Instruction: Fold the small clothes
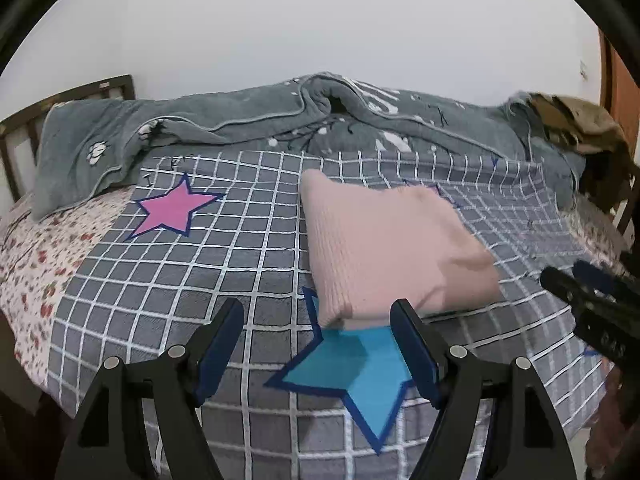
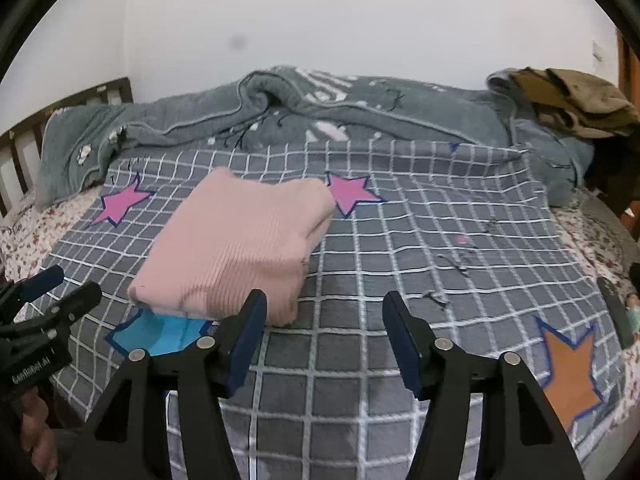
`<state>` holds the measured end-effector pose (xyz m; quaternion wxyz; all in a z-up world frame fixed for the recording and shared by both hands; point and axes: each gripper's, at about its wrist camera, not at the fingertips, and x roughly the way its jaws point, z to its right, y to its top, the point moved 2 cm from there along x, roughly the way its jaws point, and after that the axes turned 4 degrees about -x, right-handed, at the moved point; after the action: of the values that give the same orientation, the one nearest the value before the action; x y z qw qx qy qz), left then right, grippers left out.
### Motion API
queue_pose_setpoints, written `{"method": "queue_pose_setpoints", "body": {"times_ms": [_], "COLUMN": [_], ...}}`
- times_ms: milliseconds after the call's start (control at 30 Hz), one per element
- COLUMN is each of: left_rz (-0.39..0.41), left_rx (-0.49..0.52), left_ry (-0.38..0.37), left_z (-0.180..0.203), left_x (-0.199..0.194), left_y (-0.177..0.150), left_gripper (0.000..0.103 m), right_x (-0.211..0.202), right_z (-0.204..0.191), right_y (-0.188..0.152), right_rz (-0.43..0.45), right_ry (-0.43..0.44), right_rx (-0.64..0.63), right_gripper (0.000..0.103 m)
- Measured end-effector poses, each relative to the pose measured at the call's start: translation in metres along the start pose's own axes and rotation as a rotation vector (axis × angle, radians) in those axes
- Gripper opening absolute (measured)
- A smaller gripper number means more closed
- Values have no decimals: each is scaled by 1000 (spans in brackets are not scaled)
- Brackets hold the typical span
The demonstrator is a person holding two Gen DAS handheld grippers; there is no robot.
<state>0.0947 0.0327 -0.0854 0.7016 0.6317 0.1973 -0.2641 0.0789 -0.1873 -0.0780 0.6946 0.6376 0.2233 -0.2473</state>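
A pink ribbed knit garment lies folded into a thick rectangle on the grey checked sheet. It also shows in the right wrist view. Its near edge covers part of a blue star patch. My left gripper is open and empty, just short of the garment's near edge. My right gripper is open and empty, to the right of the garment's near corner. The right gripper shows at the right edge of the left wrist view. The left gripper shows at the left edge of the right wrist view.
A rumpled grey blanket lies along the far side of the bed by the white wall. Brown clothes are piled at the far right. Pink stars and an orange star mark the sheet. A dark headboard stands left.
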Motion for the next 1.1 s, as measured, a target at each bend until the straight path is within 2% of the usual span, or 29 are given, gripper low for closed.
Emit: {"method": "queue_pose_setpoints", "body": {"times_ms": [100, 167, 233, 333, 400, 567, 733, 1100], "left_rz": [-16, -9, -6, -21, -19, 8, 30, 32], "left_rx": [-21, -25, -17, 16, 35, 56, 60, 55], "left_ry": [2, 16, 27, 47, 55, 64, 56, 70], "left_z": [2, 6, 11, 24, 32, 47, 56, 60], "left_x": [-15, -27, -38, -52, -60, -85, -101, -108], "left_y": [3, 4, 4, 1, -1, -5, -5, -1], "left_gripper": [75, 77, 80, 81, 86, 92, 93, 93], "right_x": [-23, -38, -52, -72, -84, -102, -118, -128], "right_z": [11, 18, 23, 28, 30, 40, 50, 58], "right_y": [0, -1, -3, -6, -9, -15, -19, -22], "right_rz": [13, 18, 39, 70, 71, 61, 78, 92], "right_ry": [28, 32, 24, 31, 22, 7, 6, -1], "right_rx": [15, 17, 20, 19, 8, 8, 18, 19], "right_gripper": [79, 81, 91, 100, 101, 101, 101, 101]}}
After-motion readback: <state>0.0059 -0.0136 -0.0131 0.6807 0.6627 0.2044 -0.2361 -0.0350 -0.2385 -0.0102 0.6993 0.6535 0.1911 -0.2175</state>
